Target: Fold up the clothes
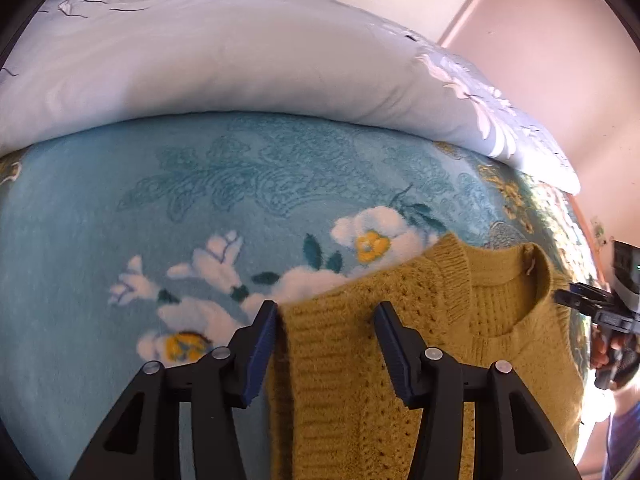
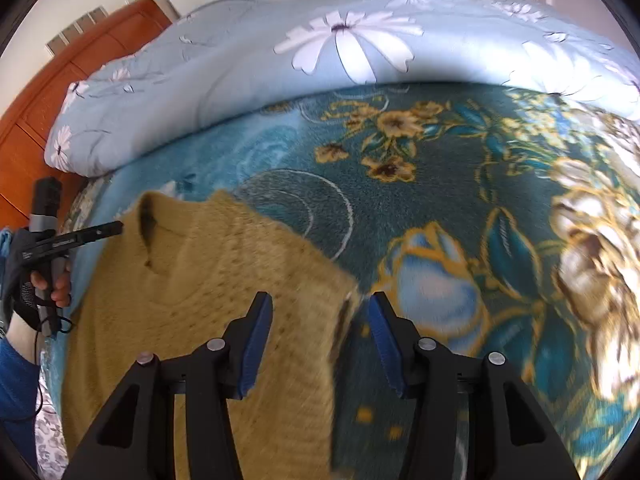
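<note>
A mustard-yellow knitted sweater (image 1: 400, 344) lies flat on a blue floral blanket (image 1: 120, 208), its round collar (image 1: 512, 280) toward the pillows. My left gripper (image 1: 326, 312) is open, its jaws standing over the sweater's left folded edge. In the right wrist view the sweater (image 2: 208, 288) lies at lower left, and my right gripper (image 2: 320, 308) is open over its right edge. Each gripper also shows from the side in the other's view, the right one (image 1: 580, 300) near the collar and the left one (image 2: 92, 234) near the collar's left side.
A pale blue quilt with white flowers (image 1: 240, 60) is piled along the far side of the bed, and it also shows in the right wrist view (image 2: 320, 48). An orange wooden headboard (image 2: 48, 92) stands at the left. A pink wall (image 1: 560, 60) is at the right.
</note>
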